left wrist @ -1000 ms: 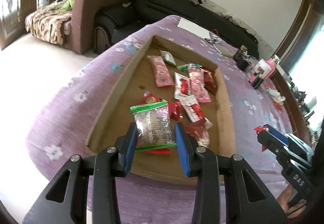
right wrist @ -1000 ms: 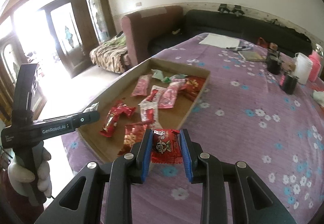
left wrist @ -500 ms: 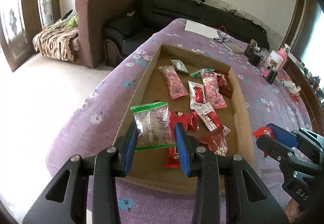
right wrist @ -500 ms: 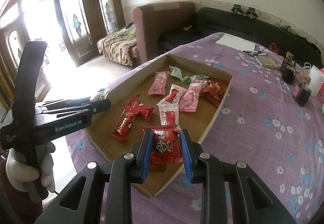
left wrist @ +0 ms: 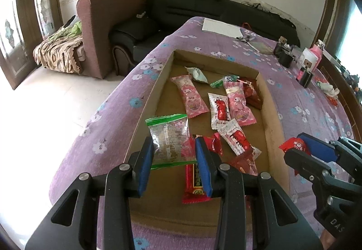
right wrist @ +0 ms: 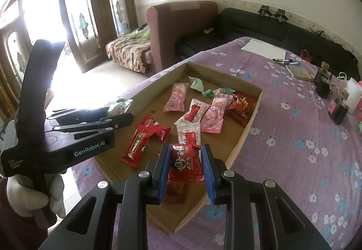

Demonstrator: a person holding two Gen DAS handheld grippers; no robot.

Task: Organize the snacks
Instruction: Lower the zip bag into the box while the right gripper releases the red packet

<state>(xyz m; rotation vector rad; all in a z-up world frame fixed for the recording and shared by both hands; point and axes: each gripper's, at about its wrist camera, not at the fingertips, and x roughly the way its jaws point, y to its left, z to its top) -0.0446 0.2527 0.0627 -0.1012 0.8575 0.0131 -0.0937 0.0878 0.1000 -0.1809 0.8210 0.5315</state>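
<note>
The cardboard tray (left wrist: 269,114) lies on a table with a purple flowered cloth (right wrist: 294,136), and all places here are given from this tray. The left gripper (left wrist: 174,157) is clamped on a clear packet with green ends (left wrist: 168,139), held above the tray's near left part. The right gripper (right wrist: 185,166) is clamped on a red packet with a cartoon face (right wrist: 185,164), held above the tray's near right corner.

Inside the tray lie two pink packets (left wrist: 191,96), two white-and-red packets (left wrist: 219,109), a long red bar (right wrist: 138,143) and a dark red pouch (right wrist: 242,103) at the far right. A pale green wrapper (left wrist: 198,74) lies at the far end.

Beyond the tray, on the cloth, are a white sheet of paper (right wrist: 263,48), pens (right wrist: 284,61) and dark small bottles (right wrist: 323,84). Behind the table stand a black sofa (left wrist: 203,8) and a brown armchair (left wrist: 108,21).

On the left gripper's side "GenRobot.AI" can be read; the print on the packets is too small to read.
</note>
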